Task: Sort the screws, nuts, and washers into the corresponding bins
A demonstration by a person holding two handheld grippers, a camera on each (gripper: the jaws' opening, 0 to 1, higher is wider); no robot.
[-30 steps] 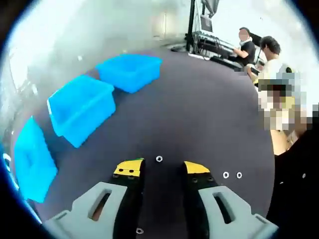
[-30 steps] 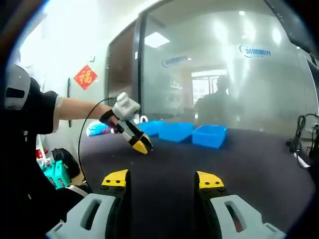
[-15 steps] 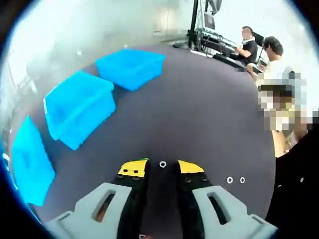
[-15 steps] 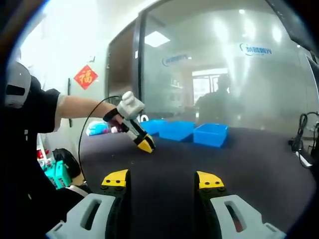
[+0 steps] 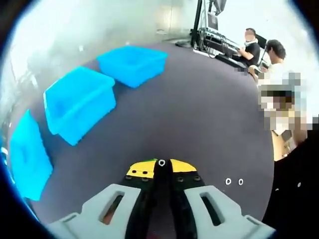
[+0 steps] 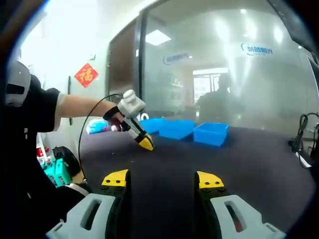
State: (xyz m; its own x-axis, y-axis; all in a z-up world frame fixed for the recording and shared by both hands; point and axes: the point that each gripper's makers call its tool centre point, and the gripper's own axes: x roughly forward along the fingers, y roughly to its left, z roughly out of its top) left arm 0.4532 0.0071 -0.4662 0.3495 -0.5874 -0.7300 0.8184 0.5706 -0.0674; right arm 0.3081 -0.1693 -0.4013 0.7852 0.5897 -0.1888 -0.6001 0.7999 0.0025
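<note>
In the left gripper view we see the left gripper [image 5: 161,167] with its yellow-tipped jaws drawn together on a small washer [image 5: 161,162], pinched at the very tips on the dark table [image 5: 199,119]; two more small rings [image 5: 234,181] lie close together on the table off to the right, apart from the jaws; three blue bins [image 5: 79,102] stand in a row along the left; in the right gripper view the right gripper [image 6: 162,180] has its jaws spread wide with nothing between them, above the same dark surface.
</note>
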